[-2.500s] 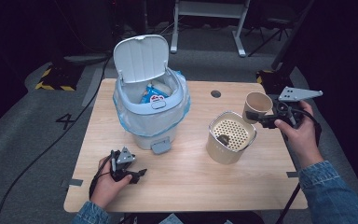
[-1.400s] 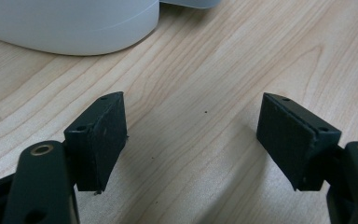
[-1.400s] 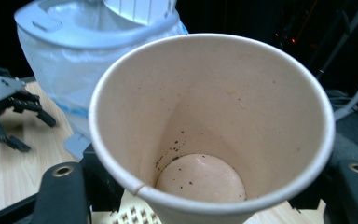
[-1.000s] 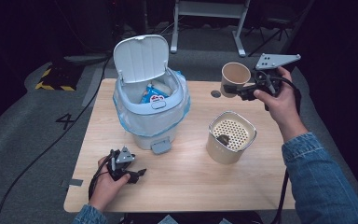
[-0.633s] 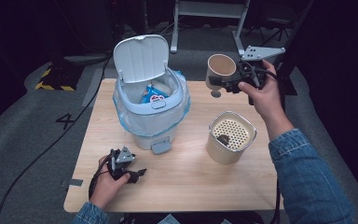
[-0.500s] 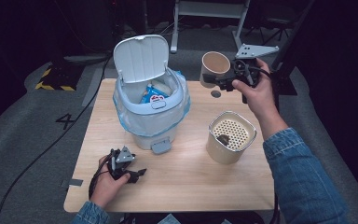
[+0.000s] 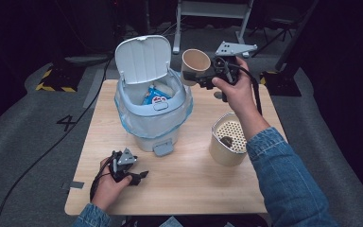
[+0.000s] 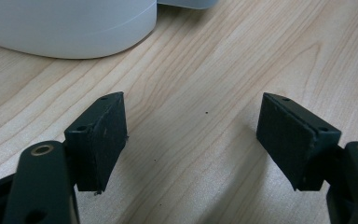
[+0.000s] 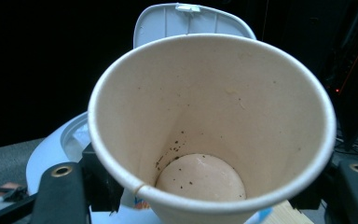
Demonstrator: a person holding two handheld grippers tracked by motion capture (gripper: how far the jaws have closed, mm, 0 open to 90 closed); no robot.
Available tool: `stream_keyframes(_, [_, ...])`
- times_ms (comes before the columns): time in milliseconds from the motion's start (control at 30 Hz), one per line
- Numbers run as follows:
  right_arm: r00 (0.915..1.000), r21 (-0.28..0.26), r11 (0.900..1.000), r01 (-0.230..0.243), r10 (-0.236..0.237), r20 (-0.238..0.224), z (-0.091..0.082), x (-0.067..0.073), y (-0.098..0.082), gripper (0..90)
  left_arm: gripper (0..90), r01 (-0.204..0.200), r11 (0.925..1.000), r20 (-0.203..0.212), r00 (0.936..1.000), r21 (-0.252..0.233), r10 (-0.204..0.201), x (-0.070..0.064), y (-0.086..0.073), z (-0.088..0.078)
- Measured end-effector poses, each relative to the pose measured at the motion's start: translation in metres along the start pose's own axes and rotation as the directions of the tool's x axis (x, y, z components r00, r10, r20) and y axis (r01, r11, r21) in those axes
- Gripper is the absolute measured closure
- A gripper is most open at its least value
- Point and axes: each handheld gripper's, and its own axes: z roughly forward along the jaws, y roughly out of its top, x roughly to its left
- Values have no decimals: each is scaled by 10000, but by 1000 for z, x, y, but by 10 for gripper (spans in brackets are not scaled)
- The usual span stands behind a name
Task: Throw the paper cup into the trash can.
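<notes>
The left gripper (image 7: pixel 139 176) is rested on the wooden table (image 7: pixel 189 179), its jaws spread wide with nothing between them. Further right, the white bin (image 7: pixel 152 111) is seen with its lid raised. The paper cup (image 7: pixel 193 66) is clamped in the right gripper (image 7: pixel 199 79), in the air beside the bin's rim.

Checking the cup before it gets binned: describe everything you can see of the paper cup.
The paper cup is tan, with a rolled rim and a side seam. It is empty apart from dark specks on its wall and round bottom. The right gripper clamps it, tilted, mouth towards the camera, in the air beside the open bin.
</notes>
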Motion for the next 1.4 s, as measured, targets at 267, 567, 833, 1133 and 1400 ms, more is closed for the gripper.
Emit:
stream_keyframes(267, [9997, 72, 9999, -108, 110, -210, 28, 7, 2, 296, 248, 0, 10000, 1, 10000, -1, 0, 0, 0, 0])
stream_keyframes(567, [9988, 277, 9993, -249, 261, -413, 55, 14, -2, 296, 248, 12, 10000, -20, 10000, -6, -12, 0, 0, 0])
stream_keyframes(833, [9981, 825, 9963, -224, 270, -552, 70, 21, -7, 296, 248, 2, 10000, -5, 10000, -6, -2, 0, 0, 0])
stream_keyframes(1133, [9986, 1102, 9939, 49, 9, -524, 82, 29, -10, 108, 248, -4, 10000, 9, 10000, 18, 4, 0, 0, 0])
stream_keyframes(1400, [9999, 369, 9993, -80, 75, 142, 67, 24, -3, 166, 248, 3, 10000, -8, 10000, -5, -3, 0, 0, 0])
